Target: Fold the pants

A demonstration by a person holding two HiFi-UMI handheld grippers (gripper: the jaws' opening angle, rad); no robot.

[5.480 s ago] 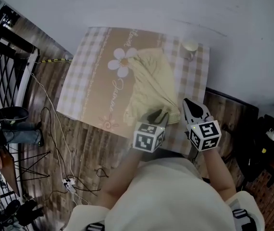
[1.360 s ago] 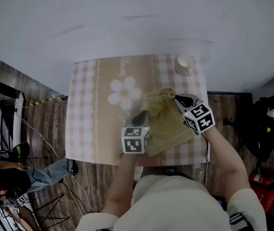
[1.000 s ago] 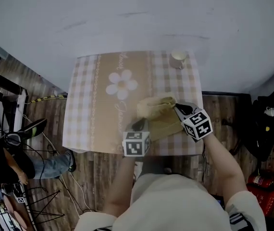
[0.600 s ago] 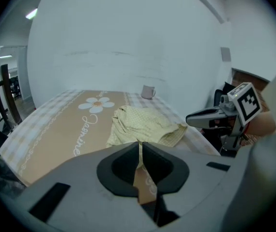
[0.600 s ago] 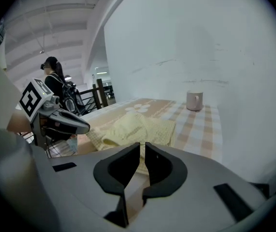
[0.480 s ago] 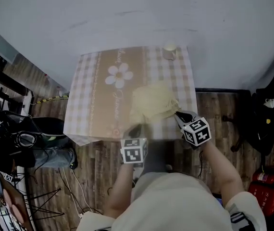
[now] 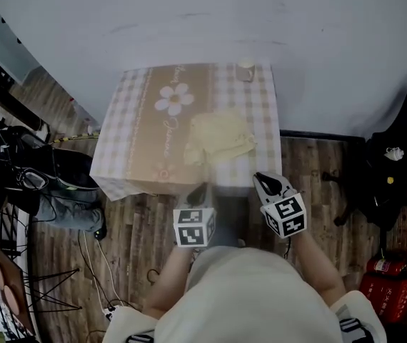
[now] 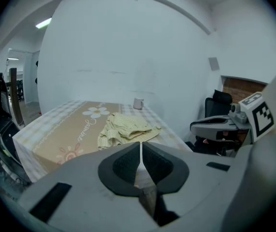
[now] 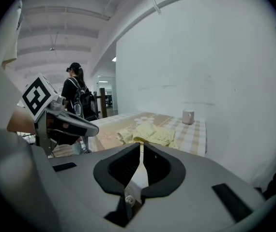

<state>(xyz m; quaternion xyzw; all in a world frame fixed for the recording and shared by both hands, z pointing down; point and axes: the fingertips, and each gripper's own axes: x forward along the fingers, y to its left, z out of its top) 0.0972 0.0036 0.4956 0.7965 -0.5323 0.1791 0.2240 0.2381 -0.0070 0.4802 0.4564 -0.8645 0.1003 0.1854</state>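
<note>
The pale yellow pants (image 7: 218, 138) lie folded in a loose bundle on the checked tablecloth (image 7: 136, 131), near the table's right side. They also show in the left gripper view as the pants (image 8: 126, 127) and in the right gripper view as the pants (image 9: 150, 132). My left gripper (image 7: 200, 189) and right gripper (image 7: 259, 178) hang side by side off the table's near edge, over the wooden floor. Both are shut and empty. Seen along their own jaws, the left gripper (image 8: 141, 146) and right gripper (image 9: 141, 146) show their pads meeting with nothing between them.
A white cup (image 7: 245, 70) stands at the table's far right corner. A black chair (image 7: 393, 181) and a red extinguisher (image 7: 375, 288) are at the right. Another person's legs (image 7: 64, 209) and cables lie on the floor at the left. A person (image 9: 77, 98) stands in the background.
Both grippers have drawn back from over the pants, off the table's near edge toward the body. The pants stay folded on the table, shorter than at the earliest frame.
</note>
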